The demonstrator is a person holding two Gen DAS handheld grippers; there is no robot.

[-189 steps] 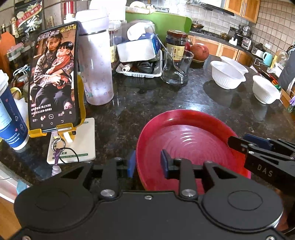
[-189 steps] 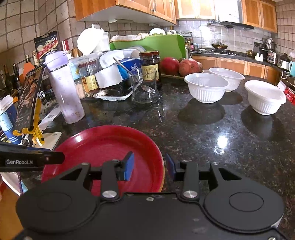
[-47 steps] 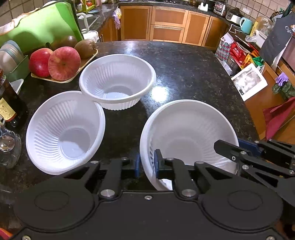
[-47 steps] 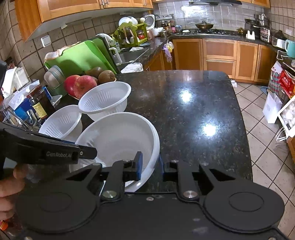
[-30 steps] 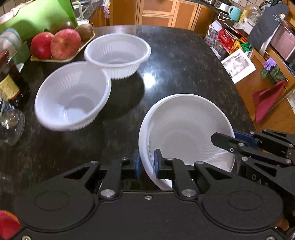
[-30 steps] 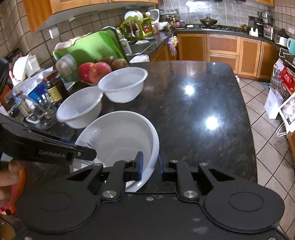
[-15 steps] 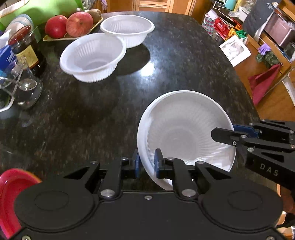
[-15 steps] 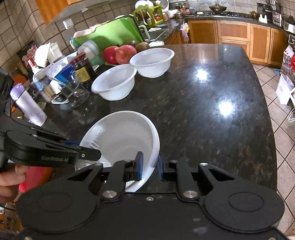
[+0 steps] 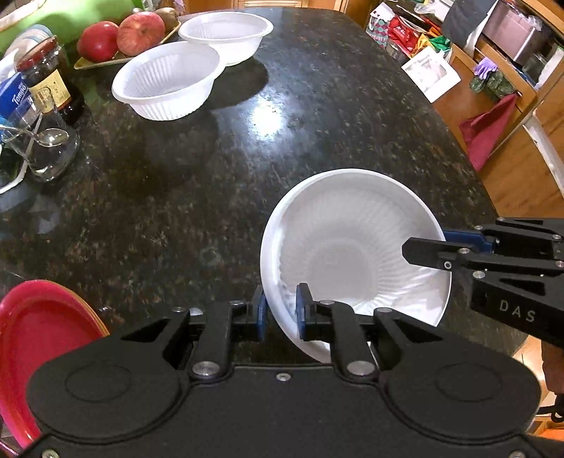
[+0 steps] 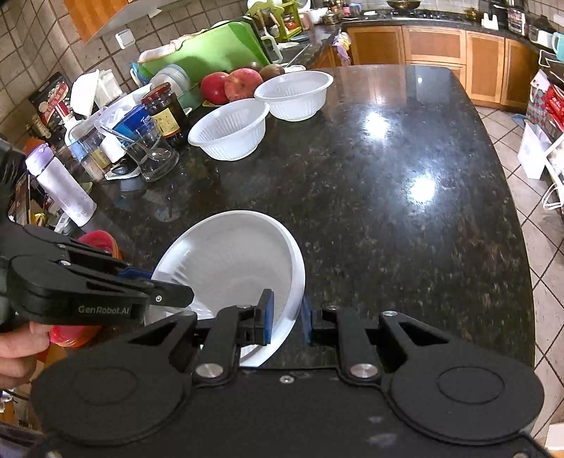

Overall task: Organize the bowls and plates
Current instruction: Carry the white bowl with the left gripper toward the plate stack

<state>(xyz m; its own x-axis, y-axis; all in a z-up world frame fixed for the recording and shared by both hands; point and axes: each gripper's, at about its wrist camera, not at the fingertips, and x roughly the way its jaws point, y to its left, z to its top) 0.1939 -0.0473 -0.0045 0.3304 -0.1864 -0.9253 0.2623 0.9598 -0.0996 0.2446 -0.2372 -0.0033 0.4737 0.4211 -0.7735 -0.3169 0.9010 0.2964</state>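
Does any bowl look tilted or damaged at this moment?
No damage shows. The held white bowl is tilted, gripped at opposite rims by the left tool and right tool; the two other bowls sit level.

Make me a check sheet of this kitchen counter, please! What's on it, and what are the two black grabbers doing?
Surface: dark speckled stone counter, glossy, with lamp glare.
Job's things: held white bowl, tilted; two white bowls side by side at the far edge; red plates stacked at lower left.
Clutter: apples on a tray, dark jar, glass with a spoon, purple bottle, green board.
Grippers: left gripper shut on the held bowl's rim; right gripper shut on the opposite rim.
Cables: nothing seen.
Surroundings: wooden cabinets, tiled floor, bags and boxes beside the counter.
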